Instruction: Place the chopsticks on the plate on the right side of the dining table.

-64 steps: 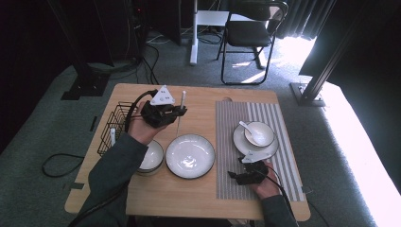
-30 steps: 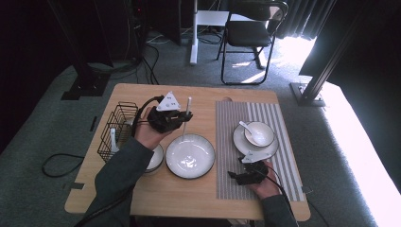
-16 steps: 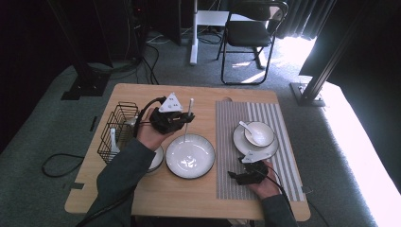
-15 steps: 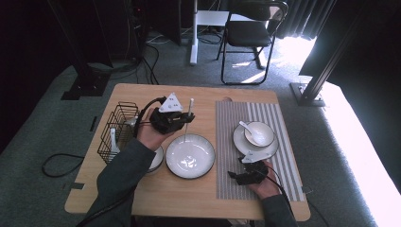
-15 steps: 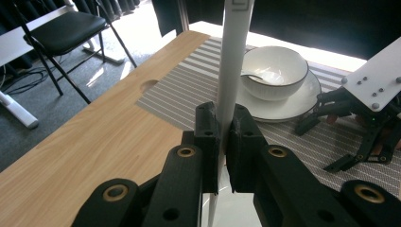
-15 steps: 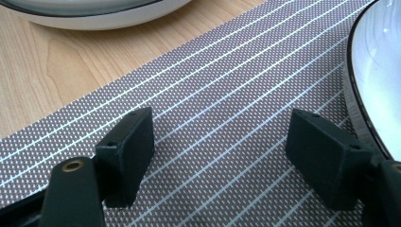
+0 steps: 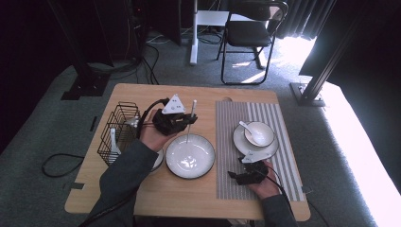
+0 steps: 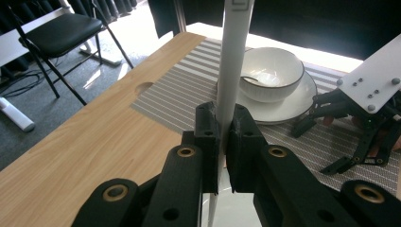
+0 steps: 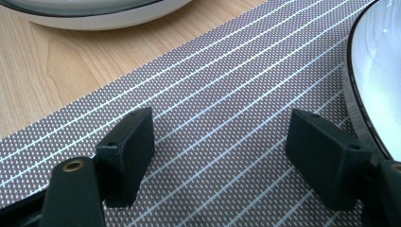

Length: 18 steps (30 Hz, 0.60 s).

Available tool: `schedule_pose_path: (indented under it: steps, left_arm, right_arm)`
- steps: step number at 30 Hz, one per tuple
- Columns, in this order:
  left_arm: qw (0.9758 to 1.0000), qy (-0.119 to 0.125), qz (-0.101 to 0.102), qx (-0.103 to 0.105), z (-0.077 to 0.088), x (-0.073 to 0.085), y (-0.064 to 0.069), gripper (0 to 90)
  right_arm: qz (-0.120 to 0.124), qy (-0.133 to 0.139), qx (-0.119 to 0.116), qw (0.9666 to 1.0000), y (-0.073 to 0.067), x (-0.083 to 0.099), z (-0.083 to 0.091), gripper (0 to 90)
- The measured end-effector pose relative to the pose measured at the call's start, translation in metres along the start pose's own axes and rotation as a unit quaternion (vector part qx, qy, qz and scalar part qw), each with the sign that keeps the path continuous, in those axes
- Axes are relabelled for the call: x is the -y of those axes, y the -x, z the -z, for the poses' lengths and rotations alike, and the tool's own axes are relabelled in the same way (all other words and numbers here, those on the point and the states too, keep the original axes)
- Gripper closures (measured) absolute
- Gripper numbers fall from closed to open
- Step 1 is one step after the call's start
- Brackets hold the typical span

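My left gripper [image 7: 183,121] is shut on a long white utensil [image 7: 191,118], held upright at the far rim of a white plate [image 7: 190,161]. In the left gripper view the jaws clamp the white utensil [image 8: 232,61] at my left gripper [image 8: 224,125]; its working end is hidden. My right gripper [image 7: 236,176] rests open on the striped placemat [image 7: 227,137], near a white bowl [image 7: 258,134] with a spoon, set on a saucer. In the right gripper view, my right gripper [image 9: 222,156] has only bare placemat [image 9: 227,85] between its jaws.
A black wire basket [image 7: 118,132] holding a white utensil stands at the table's left. A second dish [image 7: 158,161] lies partly under the left forearm. A folding chair [image 7: 250,33] stands beyond the table. The saucer rim [image 9: 378,71] lies close to the right jaw.
Since the earliest frame, my left gripper has shifted a little right and nearer with the utensil; over the last second it has kept still. The right gripper has not moved.
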State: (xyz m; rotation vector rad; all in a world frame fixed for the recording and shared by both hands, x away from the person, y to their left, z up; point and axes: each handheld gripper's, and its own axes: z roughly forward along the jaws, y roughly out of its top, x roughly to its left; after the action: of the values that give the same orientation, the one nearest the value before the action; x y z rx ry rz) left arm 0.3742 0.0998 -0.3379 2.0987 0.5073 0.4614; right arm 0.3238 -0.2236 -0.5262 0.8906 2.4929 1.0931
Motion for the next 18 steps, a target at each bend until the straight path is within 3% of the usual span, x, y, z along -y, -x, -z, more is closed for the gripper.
schedule_pose_path:
  steps: [10,18]
  left_arm:
    - [1.0000,0.006,0.000,0.005,-0.0032,0.0007,0.0031,84.7]
    - [0.9999,0.009,-0.003,0.012,-0.0064,0.0013,0.0066,84.7]
  right_arm:
    - [-0.002,0.000,0.001,1.0000,-0.0004,0.0000,0.0002,24.7]
    - [-0.003,0.004,0.002,1.0000,-0.0028,-0.0009,0.0013,34.4]
